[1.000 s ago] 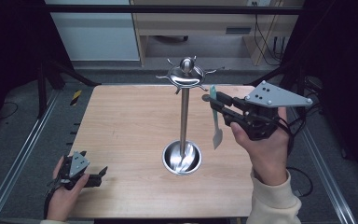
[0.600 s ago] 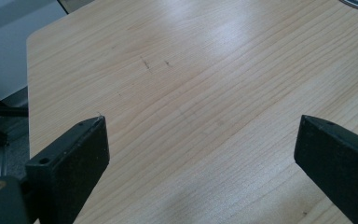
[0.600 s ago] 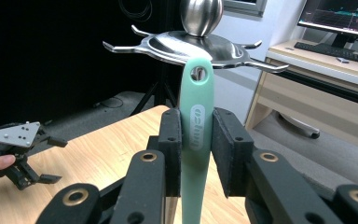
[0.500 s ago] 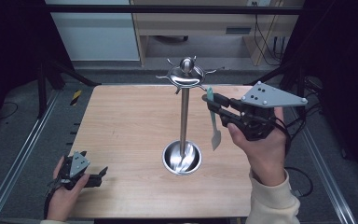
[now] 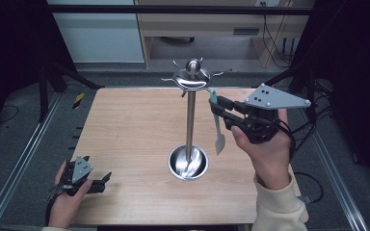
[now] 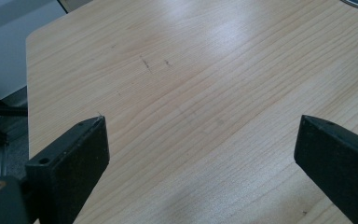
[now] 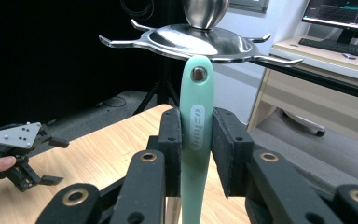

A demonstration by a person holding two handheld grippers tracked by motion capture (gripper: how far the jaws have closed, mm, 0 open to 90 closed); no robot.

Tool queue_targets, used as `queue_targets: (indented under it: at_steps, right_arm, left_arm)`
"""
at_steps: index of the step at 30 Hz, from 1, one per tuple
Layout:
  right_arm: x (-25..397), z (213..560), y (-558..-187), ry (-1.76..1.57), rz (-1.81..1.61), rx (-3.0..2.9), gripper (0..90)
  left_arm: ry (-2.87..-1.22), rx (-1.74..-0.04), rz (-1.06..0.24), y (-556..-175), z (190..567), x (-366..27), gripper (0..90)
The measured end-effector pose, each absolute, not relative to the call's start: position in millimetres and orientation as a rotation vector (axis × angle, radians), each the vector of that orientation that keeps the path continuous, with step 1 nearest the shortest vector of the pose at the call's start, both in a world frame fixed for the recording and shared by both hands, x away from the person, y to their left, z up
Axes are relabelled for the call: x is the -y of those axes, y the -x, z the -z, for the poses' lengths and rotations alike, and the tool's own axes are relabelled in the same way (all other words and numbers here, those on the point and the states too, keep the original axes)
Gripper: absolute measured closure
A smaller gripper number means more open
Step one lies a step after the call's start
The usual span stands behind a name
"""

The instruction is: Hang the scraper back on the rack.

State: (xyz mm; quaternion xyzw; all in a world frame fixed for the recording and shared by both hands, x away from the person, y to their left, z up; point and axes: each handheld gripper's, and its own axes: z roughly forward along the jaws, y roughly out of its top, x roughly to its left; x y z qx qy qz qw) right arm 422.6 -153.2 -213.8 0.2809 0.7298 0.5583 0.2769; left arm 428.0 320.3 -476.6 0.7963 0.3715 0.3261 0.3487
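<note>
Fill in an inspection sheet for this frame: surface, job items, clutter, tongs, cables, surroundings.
Surface: light wooden table, bare apart from the stand.
Job's things: tall polished steel utensil stand with a round bowl base and hooked arms at the top; mint-green plastic-handled spatula hanging blade down beside the pole, its handle hole just below a hook, not yet on it.
Clutter: nothing seen.
Grippers: right tongs shut on the spatula handle, raised near the stand's top; left tongs open, low at the table's near left corner.
Cables: black cable trailing off the right edge.
Surroundings: metal side rails, wooden desk behind, monitor and keyboard.
</note>
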Motion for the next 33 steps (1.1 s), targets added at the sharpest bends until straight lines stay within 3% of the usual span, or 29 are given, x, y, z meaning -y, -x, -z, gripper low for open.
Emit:
queue_targets:
  at_steps: [33]
  right_arm:
    - [146.0,220.8,-429.2,-0.770,-1.547,-1.924,73.3]
  left_arm:
    - [-2.066,-0.962,-0.842,-428.0,476.8,-320.4,2.9]
